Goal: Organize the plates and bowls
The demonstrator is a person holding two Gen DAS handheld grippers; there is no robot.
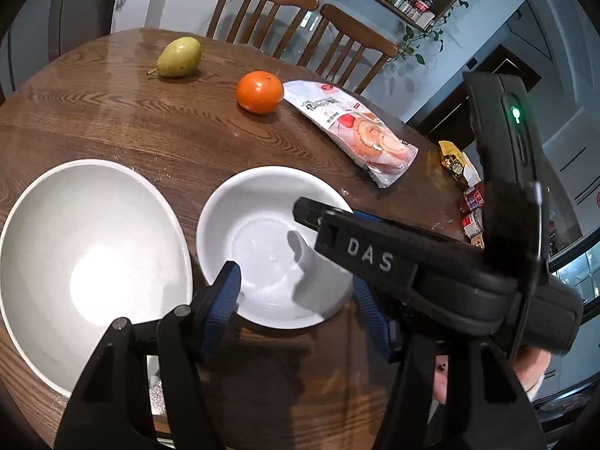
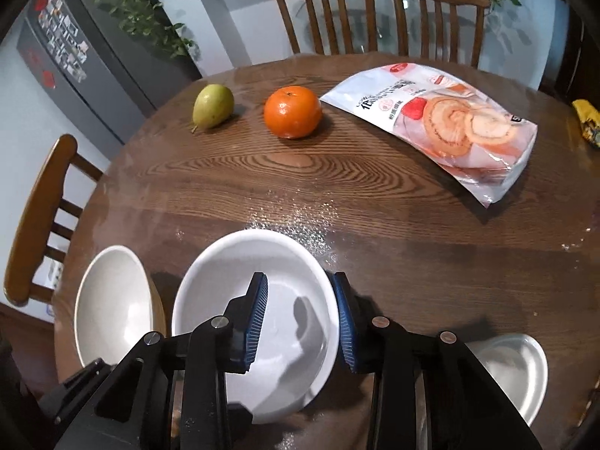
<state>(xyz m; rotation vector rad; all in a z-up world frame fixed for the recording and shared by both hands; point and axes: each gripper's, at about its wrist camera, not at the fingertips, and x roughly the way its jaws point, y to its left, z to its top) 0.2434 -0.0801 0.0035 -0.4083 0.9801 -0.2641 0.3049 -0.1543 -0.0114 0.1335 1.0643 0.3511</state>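
The right gripper (image 2: 300,322) sits nearest the lens in its own view, its blue-padded fingers (image 2: 257,318) straddling the right-hand rim of the white bowl (image 2: 240,292), one pad inside the bowl and one outside; whether the pads actually press the rim cannot be told. The same tool shows in the left wrist view as a black body marked "DAS" reaching in over the bowl (image 1: 262,247) from the right. The left gripper (image 1: 296,300) stands spread wide, one blue pad (image 1: 221,296) over the bowl's near-left rim and the other beside its right edge, closing on nothing. The white bowl rests on the wooden table (image 2: 262,187) near its front edge. Just to its left sits a larger grey bowl (image 1: 90,262), its rim close to the white bowl's; the right wrist view shows this bowl (image 2: 112,300) with a tan outer wall. A shallow white plate (image 2: 513,367) lies at the table's near-right edge. Farther back are a green pear (image 2: 213,105), an orange (image 2: 292,111) and a snack bag (image 2: 450,123), well apart from the bowls. Wooden chairs (image 2: 326,11) stand behind the table.
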